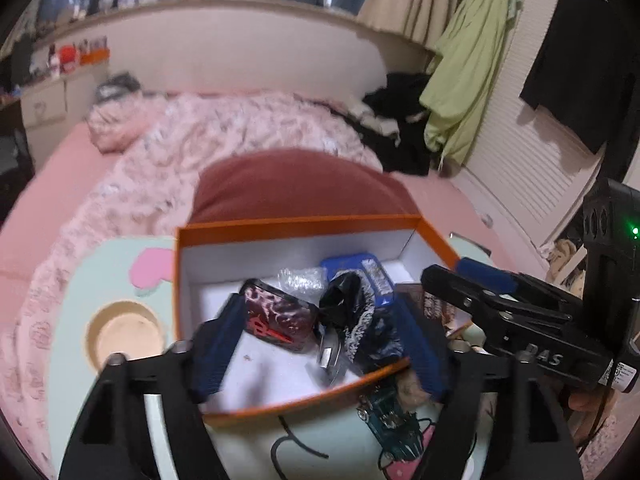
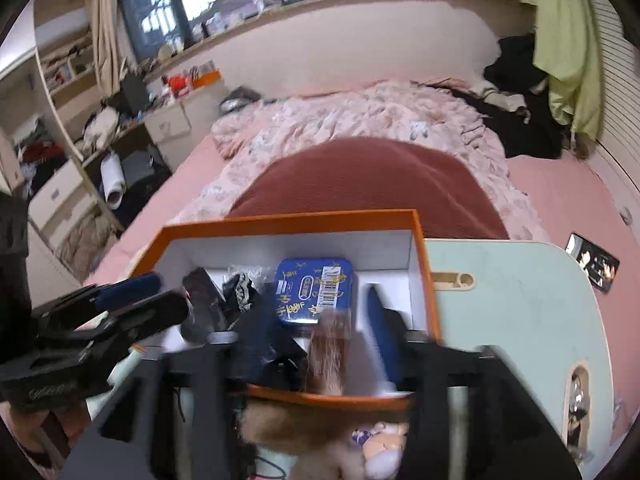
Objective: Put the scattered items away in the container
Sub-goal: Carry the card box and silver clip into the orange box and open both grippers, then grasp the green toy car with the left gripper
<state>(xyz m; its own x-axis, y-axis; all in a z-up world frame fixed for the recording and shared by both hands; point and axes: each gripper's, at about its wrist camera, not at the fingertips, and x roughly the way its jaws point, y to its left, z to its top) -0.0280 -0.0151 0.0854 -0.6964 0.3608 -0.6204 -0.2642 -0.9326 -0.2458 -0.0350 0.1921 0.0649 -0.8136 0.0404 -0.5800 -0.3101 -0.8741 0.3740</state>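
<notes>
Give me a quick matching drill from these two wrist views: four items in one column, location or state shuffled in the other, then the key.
Items
1. blue tin
2. toy car
3. furry plush
4. left claw

Place or state
A. on the tray table, just outside the box's near wall
B. open, nothing between the pads
C. inside the orange box, near its back wall
D. outside the box, against its near orange edge, beside a small doll

Pairs: 1-C, 2-A, 3-D, 4-B
</notes>
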